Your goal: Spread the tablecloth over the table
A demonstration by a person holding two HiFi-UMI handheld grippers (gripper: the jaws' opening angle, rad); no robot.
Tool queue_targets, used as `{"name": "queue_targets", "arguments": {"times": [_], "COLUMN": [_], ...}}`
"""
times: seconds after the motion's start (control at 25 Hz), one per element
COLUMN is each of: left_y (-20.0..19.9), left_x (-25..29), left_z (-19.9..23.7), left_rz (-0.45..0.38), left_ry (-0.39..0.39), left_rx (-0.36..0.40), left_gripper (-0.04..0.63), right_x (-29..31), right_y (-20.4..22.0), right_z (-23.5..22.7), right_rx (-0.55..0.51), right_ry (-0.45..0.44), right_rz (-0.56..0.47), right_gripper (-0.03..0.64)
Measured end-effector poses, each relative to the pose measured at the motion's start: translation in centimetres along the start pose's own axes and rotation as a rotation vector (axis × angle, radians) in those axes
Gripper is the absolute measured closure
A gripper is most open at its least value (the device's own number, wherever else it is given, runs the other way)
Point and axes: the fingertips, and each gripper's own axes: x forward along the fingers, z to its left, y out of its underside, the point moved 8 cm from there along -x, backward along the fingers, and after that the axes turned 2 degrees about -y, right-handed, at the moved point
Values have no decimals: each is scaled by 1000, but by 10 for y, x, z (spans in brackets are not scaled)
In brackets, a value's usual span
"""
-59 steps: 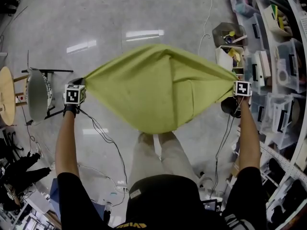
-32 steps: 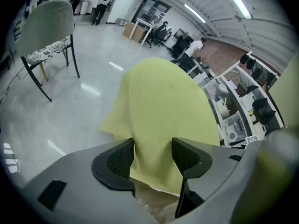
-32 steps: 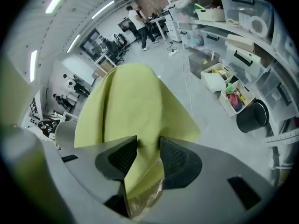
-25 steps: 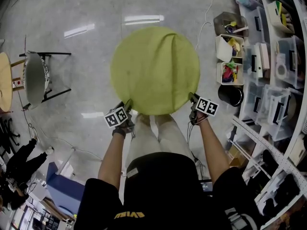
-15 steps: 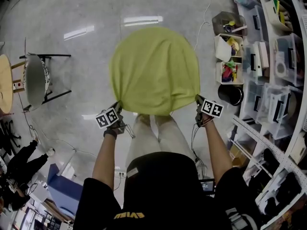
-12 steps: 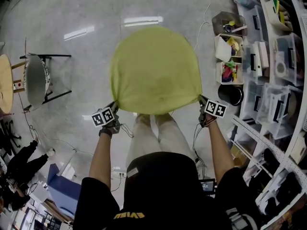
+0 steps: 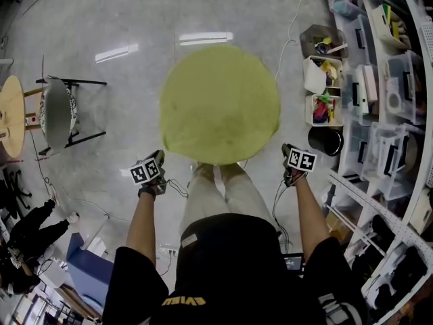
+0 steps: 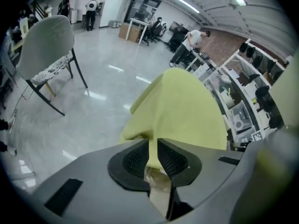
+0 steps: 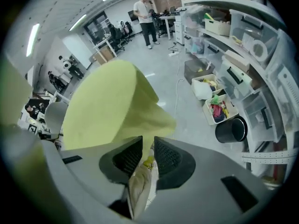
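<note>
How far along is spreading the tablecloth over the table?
Done: the tablecloth lies flat over the round table, hanging past its edge. In hand: the left tool and right tool are opening their jaws, nothing between them. Left: little, perhaps evening the overhang.

The yellow-green tablecloth [image 7: 220, 103] covers the whole round table, which stands on the glossy grey floor [image 7: 135, 19] near a chair [image 7: 55, 112].

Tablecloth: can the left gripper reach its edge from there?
Probably yes. The left gripper hangs beside the near edge of the tablecloth, nothing in the way; its jaws are opening, no cloth pinched.
</note>
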Motion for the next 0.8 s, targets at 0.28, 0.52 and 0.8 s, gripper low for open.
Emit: {"name": "queue_targets", "arguments": {"times": [0.28, 0.52, 0.8], "left_y": [6, -28, -47], "left_x": [-99, -188, -266], "left_z": [-41, -150, -245], "left_rz": [-308, -670, -917], "left_ry": [-135, -93, -95], "left_rx": [97, 233, 512], "left_gripper": [569, 577, 577], "right_x": [-85, -168, -258], "right_y": [-21, -77, -97], "right_z": [-1, 72, 155], "right_rx": [-35, -295, -439], "right_ry": [-70, -201, -286], "right_rz": [-211, -453, -766], "right_gripper": [615, 615, 615]}}
